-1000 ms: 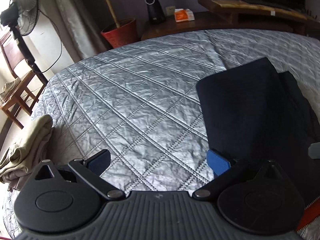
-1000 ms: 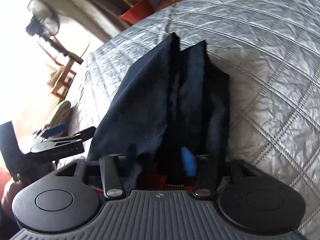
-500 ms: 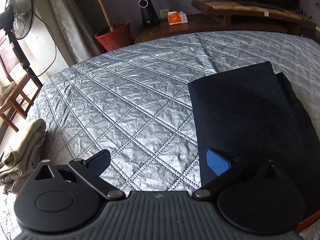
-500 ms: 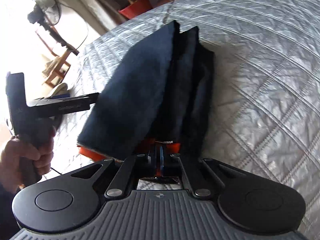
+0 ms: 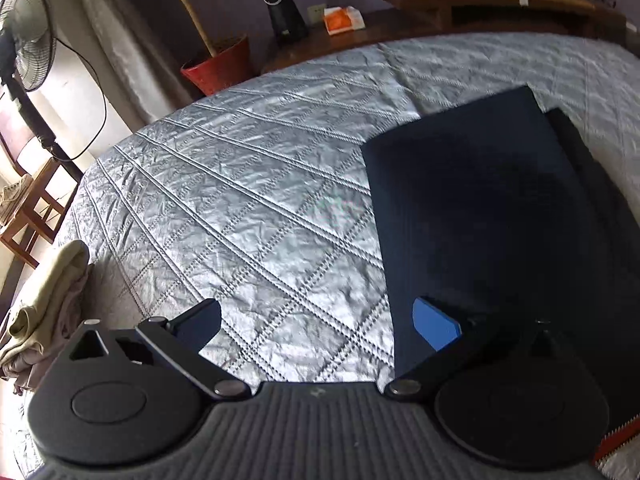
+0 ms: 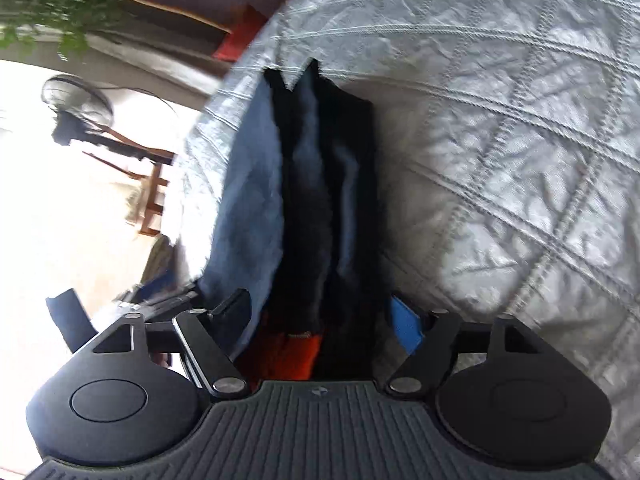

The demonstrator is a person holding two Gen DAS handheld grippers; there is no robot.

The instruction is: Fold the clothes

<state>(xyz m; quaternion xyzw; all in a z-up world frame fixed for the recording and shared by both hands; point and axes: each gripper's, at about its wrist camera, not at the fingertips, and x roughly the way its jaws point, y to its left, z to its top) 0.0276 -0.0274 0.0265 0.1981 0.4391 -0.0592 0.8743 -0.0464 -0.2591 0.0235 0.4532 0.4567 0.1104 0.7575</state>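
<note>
Below both cameras lies a silver quilted bedspread (image 5: 248, 216) filling most of each frame. In the left wrist view, a folded dark navy garment (image 5: 480, 216) rests flat on the bedspread at centre right, with an orange lining and zipper edge peeking out at the lower right corner. The left gripper (image 5: 318, 320) sits at the bottom of the frame with its jaws spread wide; nothing is between them, though the blue pad of one finger (image 5: 434, 324) hangs over the garment's near left edge. A beige heap of cloth (image 5: 44, 296) lies at the left edge of the bed. Beyond the bed, at the top of the frame, stand a red plant pot (image 5: 220, 66), a standing fan (image 5: 24, 40) and a wooden bench (image 5: 500, 4).

In the right wrist view, the same garment (image 6: 316, 200) runs as a layered stack from the centre down to the gripper, orange lining showing at its near end. The right gripper (image 6: 320, 312) has just been opening; its jaws now stand apart on either side of the stack's near end, released rather than pinching it.
</note>
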